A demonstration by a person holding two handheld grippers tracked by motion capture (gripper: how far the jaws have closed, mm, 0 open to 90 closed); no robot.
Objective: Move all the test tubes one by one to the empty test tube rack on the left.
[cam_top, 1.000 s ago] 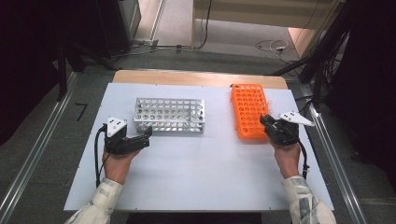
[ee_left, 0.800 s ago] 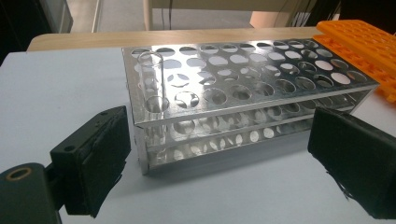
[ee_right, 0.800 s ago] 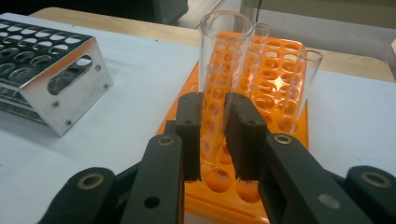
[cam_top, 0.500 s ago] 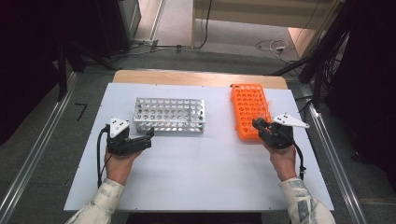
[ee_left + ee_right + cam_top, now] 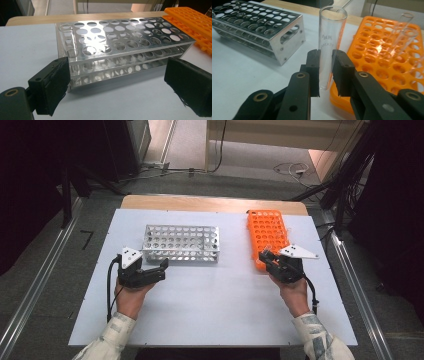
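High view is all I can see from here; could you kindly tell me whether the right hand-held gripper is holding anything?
Observer: Yes, the right hand-held gripper is shut on a clear glass test tube, held upright.
Operator: Thank you. Are more tubes in the orange rack?
Observer: The right gripper view shows two more clear tubes standing in the orange rack.
Operator: And is the left hand-held gripper gripping the metal rack?
Observer: No, the left hand-held gripper is open, short of the metal rack, which holds one tube in a corner hole.
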